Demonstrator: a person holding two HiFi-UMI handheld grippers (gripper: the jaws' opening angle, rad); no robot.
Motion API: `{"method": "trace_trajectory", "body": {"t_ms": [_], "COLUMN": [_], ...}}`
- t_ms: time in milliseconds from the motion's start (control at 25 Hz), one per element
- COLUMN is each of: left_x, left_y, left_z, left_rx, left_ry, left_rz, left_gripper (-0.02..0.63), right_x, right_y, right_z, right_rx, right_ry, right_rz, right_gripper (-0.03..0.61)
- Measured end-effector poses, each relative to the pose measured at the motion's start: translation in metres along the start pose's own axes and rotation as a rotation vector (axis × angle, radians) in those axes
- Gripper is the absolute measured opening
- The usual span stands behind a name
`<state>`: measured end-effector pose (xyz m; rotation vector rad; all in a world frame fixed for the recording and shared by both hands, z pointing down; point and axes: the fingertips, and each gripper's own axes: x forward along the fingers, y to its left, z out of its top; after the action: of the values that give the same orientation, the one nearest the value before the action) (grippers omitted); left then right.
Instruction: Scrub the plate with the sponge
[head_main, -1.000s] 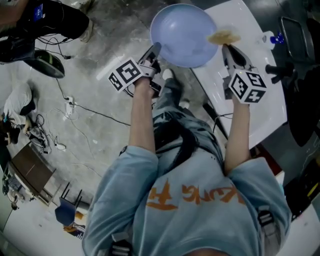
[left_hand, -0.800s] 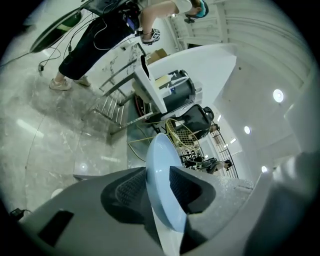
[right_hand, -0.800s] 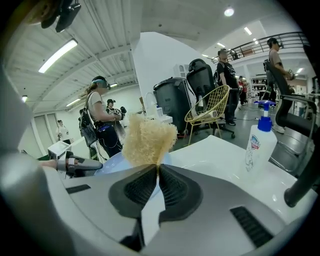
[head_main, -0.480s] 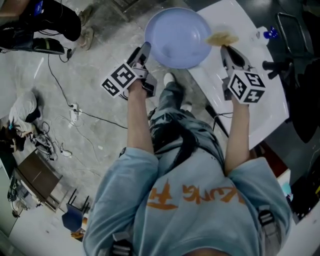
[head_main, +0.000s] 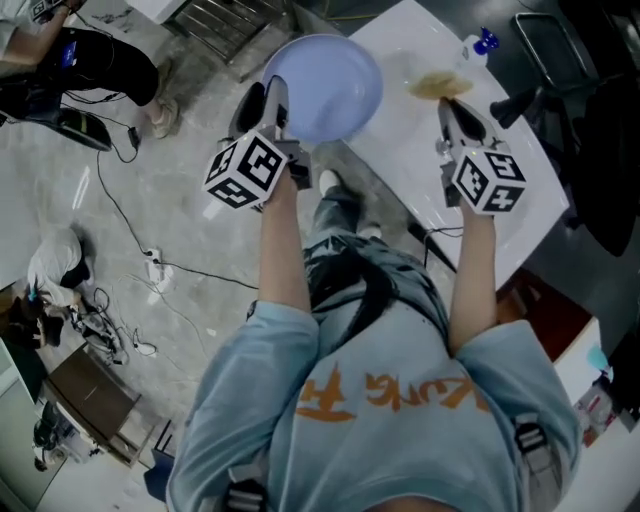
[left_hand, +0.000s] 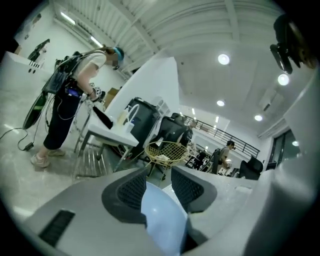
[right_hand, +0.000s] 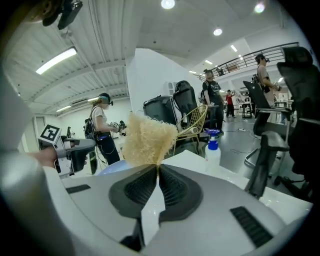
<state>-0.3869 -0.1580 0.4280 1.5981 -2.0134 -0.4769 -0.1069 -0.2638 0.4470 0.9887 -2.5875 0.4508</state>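
Left gripper (left_hand: 159, 179) is clamped on the rim of the pale blue plate (head_main: 325, 85), its jaws having just been closing on it. The plate is held in the air beside the white table (head_main: 415, 175). Right gripper (right_hand: 158, 172) has its jaws together, pinching the yellow fibrous sponge (right_hand: 147, 140) by its edge above the table, apart from the plate.

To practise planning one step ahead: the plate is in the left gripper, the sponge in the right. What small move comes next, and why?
Probably swing the right gripper leftward until the sponge meets the plate. The left gripper, its jaws just closing on the rim, holds the plate up, but the sponge is apart from it.
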Motion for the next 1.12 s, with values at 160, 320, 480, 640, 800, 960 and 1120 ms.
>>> {"method": "trace_trajectory", "body": {"t_ms": [160, 320, 480, 640, 800, 960, 1120], "left_x": [-0.002, -0.001, -0.001, -0.005, -0.009, -0.02, -0.036], "left_y": [-0.062, -0.132, -0.222, -0.3, -0.378, -0.446, -0.482], "left_z": [0.004, -0.001, -0.021, -0.042, -0.06, -0.083, -0.109], "left_rx": [0.064, 0.132, 0.22, 0.277, 0.341, 0.422, 0.459], "left_ry": [-0.031, -0.064, -0.077, -0.056, -0.036, -0.032, -0.01], "left_rz": [-0.1, -0.218, -0.405, -0.542, -0.644, -0.724, -0.778], "left_gripper": [0.106, 0.039, 0.005, 0.003, 0.003, 0.003, 0.003], "right_x": [-0.042, -0.09, -0.152, -0.21, -0.267, -0.327, -0.365], "right_y": [-0.016, -0.042, -0.078, -0.104, -0.137, -0.167, -0.18], "right_z": [0.008, 0.028, 0.053, 0.074, 0.095, 0.102, 0.089], "right_rx": [-0.001, -0.018, -0.025, -0.033, -0.028, 0.022, 0.026], "right_ry": [-0.049, -0.129, -0.235, -0.314, -0.363, -0.43, -0.436], "right_rz": [-0.052, -0.13, -0.247, -0.354, -0.463, -0.604, -0.698], "right_gripper": [0.017, 0.017, 0.017, 0.017, 0.017, 0.017, 0.015]}}
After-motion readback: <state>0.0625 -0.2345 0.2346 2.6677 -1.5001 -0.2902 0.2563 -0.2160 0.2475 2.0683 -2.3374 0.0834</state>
